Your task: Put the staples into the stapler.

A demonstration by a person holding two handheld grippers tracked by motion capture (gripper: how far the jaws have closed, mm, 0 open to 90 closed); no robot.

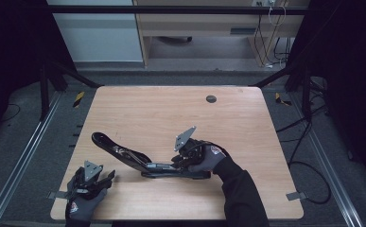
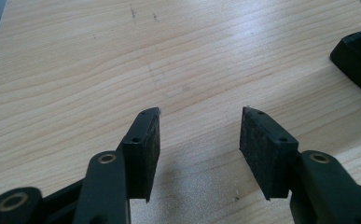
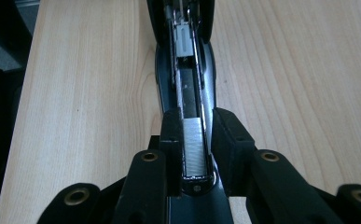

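Note:
A black stapler (image 1: 124,153) lies swung open on the wooden table (image 1: 161,113), its top arm reaching up-left and its base (image 1: 176,174) flat near the front. My right gripper (image 1: 183,163) is shut on the stapler's magazine rail. In the right gripper view the two jaws of my right gripper (image 3: 194,140) press on both sides of the stapler (image 3: 162,88), and a silver strip of staples (image 3: 194,144) lies in the channel between them. My left gripper (image 1: 106,178) rests at the table's front left, open and holding nothing. Bare wood lies between the fingers of my left gripper (image 2: 199,126), and a black stapler end (image 2: 357,60) sits off to the right.
A round dark grommet hole (image 1: 211,99) sits near the table's far edge. Black frame posts (image 1: 45,85) stand at the far corners. Cables (image 1: 308,165) trail on the floor to the right. A metal clip (image 1: 296,195) sticks out at the front right edge.

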